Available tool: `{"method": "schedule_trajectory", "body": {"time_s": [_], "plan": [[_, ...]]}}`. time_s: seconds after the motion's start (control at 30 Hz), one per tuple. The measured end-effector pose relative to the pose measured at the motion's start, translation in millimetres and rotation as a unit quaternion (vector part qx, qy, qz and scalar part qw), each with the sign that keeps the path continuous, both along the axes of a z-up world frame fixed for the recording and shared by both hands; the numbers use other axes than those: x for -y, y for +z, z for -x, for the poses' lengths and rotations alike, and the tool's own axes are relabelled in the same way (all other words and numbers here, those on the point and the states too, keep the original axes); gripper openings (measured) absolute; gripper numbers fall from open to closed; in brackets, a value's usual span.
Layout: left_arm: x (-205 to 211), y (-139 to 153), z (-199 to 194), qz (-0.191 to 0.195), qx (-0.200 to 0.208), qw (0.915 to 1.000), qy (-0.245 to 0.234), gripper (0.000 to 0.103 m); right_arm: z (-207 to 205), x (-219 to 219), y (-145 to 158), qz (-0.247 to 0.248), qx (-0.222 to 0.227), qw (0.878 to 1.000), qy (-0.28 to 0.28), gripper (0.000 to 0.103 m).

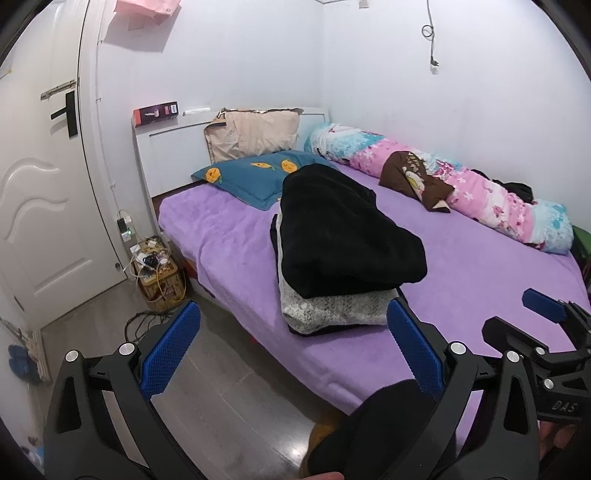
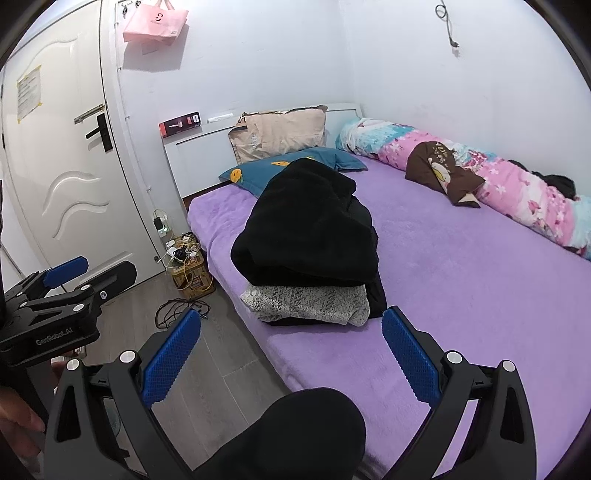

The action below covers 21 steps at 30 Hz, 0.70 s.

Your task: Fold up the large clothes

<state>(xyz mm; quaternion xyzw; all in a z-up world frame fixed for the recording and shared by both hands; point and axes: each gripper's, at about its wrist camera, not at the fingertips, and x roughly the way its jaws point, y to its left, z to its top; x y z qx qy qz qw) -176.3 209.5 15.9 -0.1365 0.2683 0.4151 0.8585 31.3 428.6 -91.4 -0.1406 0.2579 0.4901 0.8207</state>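
**Two grippers spread wide before one pile on the bed**

We see two blue fingers [image 1: 170,352] on our left gripper [image 1: 293,347], set far apart with nothing between them. Our right gripper [image 2: 291,354] is the same: two blue fingers [image 2: 410,360], splayed wide, holding nothing. Each gripper also shows at the edge of the other's view. Both hang above the near edge of the bed [image 2: 461,280], clear of the sheet.

Just beyond the fingers lies one pile of clothes [image 2: 310,240], near the bed's left edge and apart from both grippers. We count three layers: a big black garment [image 1: 343,229] on top, a grey speckled one [image 1: 332,308] under it, and a thin dark layer at the bottom whose kind we cannot tell.

Behind the pile are two pillows: one blue pillow [image 1: 243,175] with orange fruit prints, touching the pile's far end, and one beige pillow [image 1: 251,134] upright against the headboard. Along the wall runs one rolled quilt [image 2: 517,188], pink and blue, with one brown cloth [image 2: 443,173] draped over it.

Left of the bed are one white door [image 2: 66,158], one pink bag [image 2: 155,22] hanging high beside it, and one box [image 2: 192,273] on the floor, tangled in cables.
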Motion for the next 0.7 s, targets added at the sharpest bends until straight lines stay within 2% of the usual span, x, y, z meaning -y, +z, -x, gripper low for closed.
{"method": "schedule_trajectory", "body": {"time_s": [0.7], "plan": [[2.5, 0.0, -2.7, 0.005, 0.001, 0.9999, -0.012, 0.097, -0.3, 3.6, -2.5, -0.003, -0.001, 1.0, -0.004, 0.097]]}}
